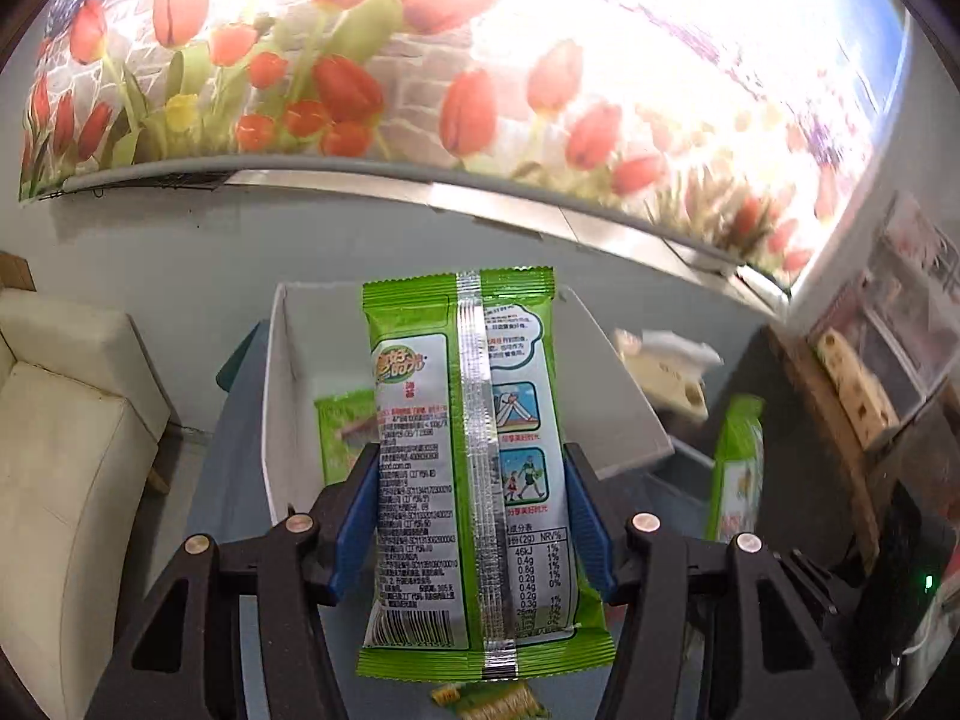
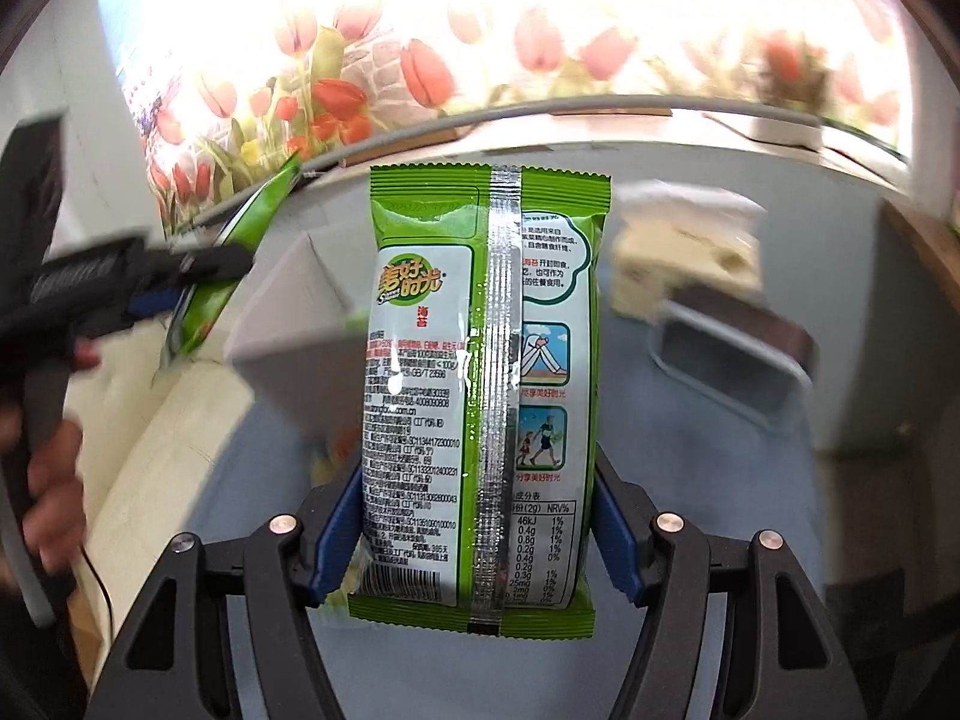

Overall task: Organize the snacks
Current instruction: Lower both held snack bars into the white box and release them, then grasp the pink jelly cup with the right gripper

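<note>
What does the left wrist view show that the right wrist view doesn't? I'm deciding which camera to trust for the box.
Left only: the inside of the white box, where a green packet already lies.

Right only: the left claw seen from outside, gripped by a hand, and a grey bin.

Both: a claw shut on its own green seaweed packet, the tulip mural behind.
</note>
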`<state>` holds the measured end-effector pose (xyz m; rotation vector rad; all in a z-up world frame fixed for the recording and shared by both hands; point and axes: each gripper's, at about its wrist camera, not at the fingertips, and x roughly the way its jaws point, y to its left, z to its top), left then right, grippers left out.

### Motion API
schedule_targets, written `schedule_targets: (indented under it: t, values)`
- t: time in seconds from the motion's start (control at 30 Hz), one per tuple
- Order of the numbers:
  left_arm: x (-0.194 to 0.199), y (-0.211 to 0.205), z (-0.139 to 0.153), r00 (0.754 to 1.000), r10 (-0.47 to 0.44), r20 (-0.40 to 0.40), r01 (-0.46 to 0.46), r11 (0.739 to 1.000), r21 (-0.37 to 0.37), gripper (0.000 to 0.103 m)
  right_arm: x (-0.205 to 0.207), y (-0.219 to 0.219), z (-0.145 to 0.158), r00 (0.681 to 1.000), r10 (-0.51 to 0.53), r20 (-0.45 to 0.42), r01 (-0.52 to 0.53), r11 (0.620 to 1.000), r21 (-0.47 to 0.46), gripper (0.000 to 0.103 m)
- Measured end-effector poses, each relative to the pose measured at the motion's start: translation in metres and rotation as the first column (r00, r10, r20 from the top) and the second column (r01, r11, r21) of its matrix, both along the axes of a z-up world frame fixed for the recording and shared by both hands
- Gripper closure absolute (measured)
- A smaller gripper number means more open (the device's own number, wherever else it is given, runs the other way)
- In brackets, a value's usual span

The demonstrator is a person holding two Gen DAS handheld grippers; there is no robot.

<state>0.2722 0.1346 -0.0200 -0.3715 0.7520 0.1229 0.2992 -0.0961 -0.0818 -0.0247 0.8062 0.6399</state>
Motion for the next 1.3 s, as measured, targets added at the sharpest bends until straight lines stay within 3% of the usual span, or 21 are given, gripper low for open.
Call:
schedule_targets:
  t: [0.13, 0.27, 0.33, 0.37, 0.4, 0.6, 0.8, 0.97, 1.1, 1.3]
  values:
    - [0.028, 0.022, 0.004, 1.0, -0.003, 0.012, 0.003, 1.0, -0.024, 0.04, 0.047, 0.05, 0.019, 0.997, 0.053, 0.065, -0.045, 0.993, -0.113, 0.031]
    - [0.059, 0.027, -0.001, 1.0, -0.017, 0.012, 0.017, 0.999, -0.041, 0.039, 0.085, 0.075, 0.027, 0.997, 0.043, 0.059, -0.03, 0.979, -0.201, 0.03]
    - [0.071, 0.03, -0.006, 0.999, -0.039, 0.01, 0.04, 0.997, -0.073, 0.026, 0.101, 0.08, 0.027, 0.998, 0.038, 0.049, -0.026, 0.975, -0.222, 0.025]
    - [0.075, 0.032, -0.008, 0.999, -0.04, 0.01, 0.04, 0.996, -0.083, 0.021, 0.107, 0.081, 0.029, 0.998, 0.03, 0.051, -0.017, 0.974, -0.228, 0.013]
    - [0.079, 0.033, -0.011, 0.999, -0.037, 0.01, 0.038, 0.995, -0.087, 0.003, 0.11, 0.079, 0.029, 0.998, 0.024, 0.055, -0.011, 0.974, -0.227, 0.007]
    - [0.083, 0.036, -0.023, 0.999, -0.043, 0.006, 0.044, 0.995, -0.094, 0.0, 0.112, 0.055, 0.035, 0.995, -0.011, 0.096, 0.03, 0.981, -0.194, 0.004]
    - [0.069, 0.025, -0.023, 0.998, -0.056, 0.005, 0.056, 0.996, -0.067, 0.0, 0.088, 0.023, 0.034, 0.993, -0.061, 0.1, 0.074, 0.988, -0.137, 0.004]
    - [0.034, 0.001, -0.02, 0.996, -0.086, 0.023, 0.085, 0.996, 0.035, 0.0, 0.044, -0.004, 0.021, 0.992, -0.059, 0.115, 0.069, 0.994, -0.089, 0.004]
    - [-0.005, -0.028, -0.026, 0.993, -0.116, 0.031, 0.11, 0.982, 0.154, 0.0, 0.009, -0.019, 0.002, 0.99, -0.052, 0.13, 0.066, 0.992, -0.111, 0.004]
    - [-0.069, -0.07, -0.048, 0.987, -0.161, 0.024, 0.152, 0.965, 0.212, 0.0, -0.033, -0.036, -0.03, 0.993, -0.02, 0.119, 0.037, 0.989, -0.142, 0.004]
